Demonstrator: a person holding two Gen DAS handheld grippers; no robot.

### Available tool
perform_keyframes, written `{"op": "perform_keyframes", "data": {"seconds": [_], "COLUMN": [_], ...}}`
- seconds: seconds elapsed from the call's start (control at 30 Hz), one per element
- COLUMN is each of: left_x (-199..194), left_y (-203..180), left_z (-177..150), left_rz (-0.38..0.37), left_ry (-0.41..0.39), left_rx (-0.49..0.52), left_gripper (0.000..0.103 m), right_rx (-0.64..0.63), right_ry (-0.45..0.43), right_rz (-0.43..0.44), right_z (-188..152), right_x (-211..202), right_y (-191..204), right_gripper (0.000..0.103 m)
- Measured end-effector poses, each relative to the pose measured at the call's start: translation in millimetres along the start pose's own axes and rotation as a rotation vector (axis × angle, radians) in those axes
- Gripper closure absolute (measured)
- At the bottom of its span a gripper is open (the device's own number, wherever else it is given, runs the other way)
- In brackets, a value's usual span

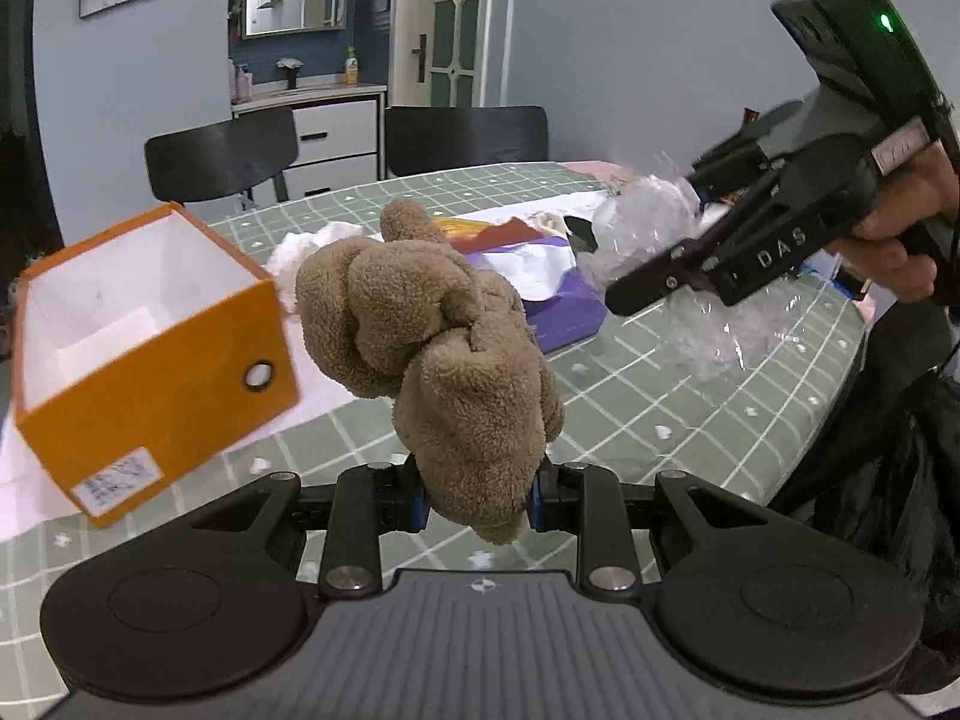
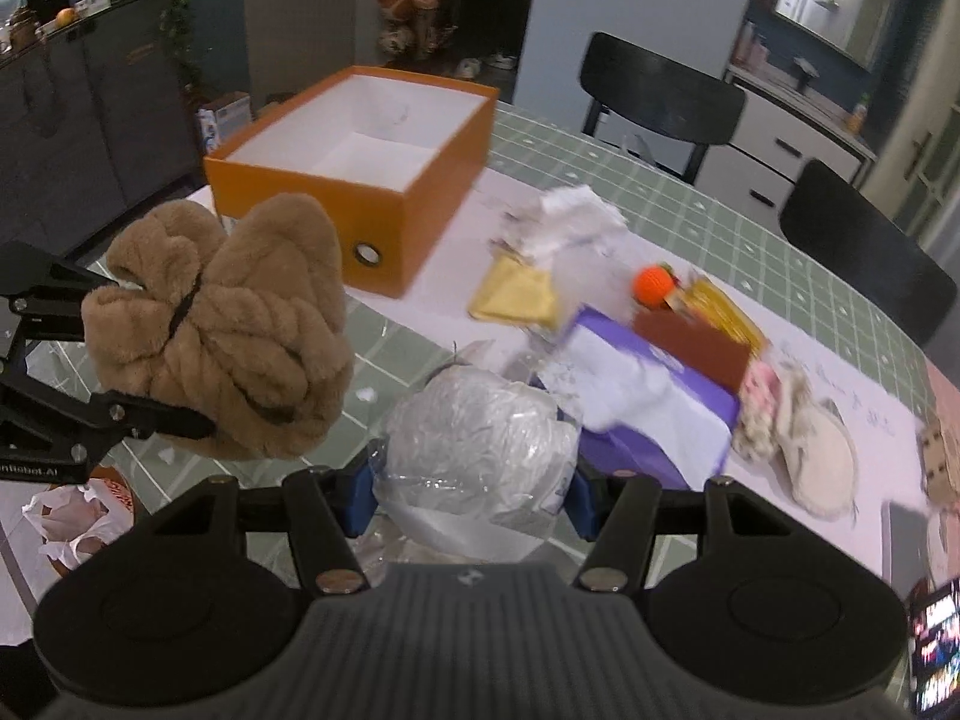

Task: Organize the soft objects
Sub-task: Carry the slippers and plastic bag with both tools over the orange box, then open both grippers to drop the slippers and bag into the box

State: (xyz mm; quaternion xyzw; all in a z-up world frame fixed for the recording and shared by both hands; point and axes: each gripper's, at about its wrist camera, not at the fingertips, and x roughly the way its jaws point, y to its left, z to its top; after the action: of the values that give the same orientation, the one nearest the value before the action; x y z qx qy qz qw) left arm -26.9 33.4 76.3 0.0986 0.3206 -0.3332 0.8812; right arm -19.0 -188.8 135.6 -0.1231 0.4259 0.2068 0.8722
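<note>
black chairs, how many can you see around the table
2. In the left wrist view, one chair stands behind the orange box, the other chair at the table's far edge. More may be hidden.

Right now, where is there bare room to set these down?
The open orange cardboard box looks nearly empty. Bare green checked tablecloth lies between it and the purple tissue box. Around that tissue box, wrappers and a fluffy cream slipper crowd the table.

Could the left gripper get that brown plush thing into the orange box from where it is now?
Probably yes: the left gripper holds the brown plush aloft, and the orange box stands open-topped beside it.
</note>
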Motion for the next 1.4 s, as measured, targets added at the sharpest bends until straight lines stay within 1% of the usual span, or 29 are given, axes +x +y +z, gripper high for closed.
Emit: {"op": "perform_keyframes", "data": {"seconds": [0.13,0.27,0.37,0.47,0.67,0.7,0.73,0.77,0.83,0.9,0.97,1.0,1.07,1.13,1.23,1.3,1.4], "left_x": [-4,-7,-7,-7,-9,-10,-9,-8,-3,5,17,27,42,45,40,39,40], "left_y": [19,42,61,76,113,120,128,135,147,158,169,176,189,197,204,206,210], "left_z": [11,24,35,45,66,71,75,79,87,94,97,99,98,98,100,99,95], "left_rz": [0.038,0.059,0.078,0.117,0.208,0.218,0.224,0.226,0.237,0.219,0.221,0.236,0.283,0.286,0.261,0.254,0.263], "left_ry": [-0.001,-0.006,0.009,0.032,0.047,0.050,0.053,0.061,0.080,0.107,0.135,0.156,0.200,0.202,0.181,0.184,0.196], "left_rx": [0.018,0.018,0.046,0.089,0.115,0.111,0.109,0.108,0.110,0.106,0.104,0.106,0.070,0.049,0.000,-0.008,-0.002], "left_gripper": [0.071,0.070,0.070,0.070,0.070,0.071,0.080,0.086,0.088,0.090,0.094,0.098,0.099,0.099,0.098,0.096,0.095], "right_rx": [-0.038,-0.055,-0.064,-0.081,-0.111,-0.115,-0.119,-0.125,-0.131,-0.133,-0.135,-0.133,-0.123,-0.111,-0.112,-0.107,-0.113], "right_ry": [-0.010,-0.041,-0.062,-0.076,-0.116,-0.120,-0.126,-0.132,-0.139,-0.137,-0.125,-0.113,-0.085,-0.066,-0.039,-0.014,0.022], "right_rz": [0.021,0.043,0.067,0.088,0.105,0.105,0.103,0.101,0.096,0.092,0.090,0.088,0.084,0.090,0.089,0.104,0.114], "right_z": [29,67,97,124,182,191,200,210,226,241,252,258,264,267,268,266,261], "right_x": [4,13,26,39,63,68,73,78,89,102,119,130,151,167,187,200,219], "right_y": [8,9,12,18,28,29,31,33,37,41,45,47,51,53,59,62,66], "right_gripper": [0.044,0.044,0.044,0.044,0.043,0.043,0.043,0.043,0.043,0.043,0.043,0.043,0.043,0.043,0.043,0.043,0.043]}}
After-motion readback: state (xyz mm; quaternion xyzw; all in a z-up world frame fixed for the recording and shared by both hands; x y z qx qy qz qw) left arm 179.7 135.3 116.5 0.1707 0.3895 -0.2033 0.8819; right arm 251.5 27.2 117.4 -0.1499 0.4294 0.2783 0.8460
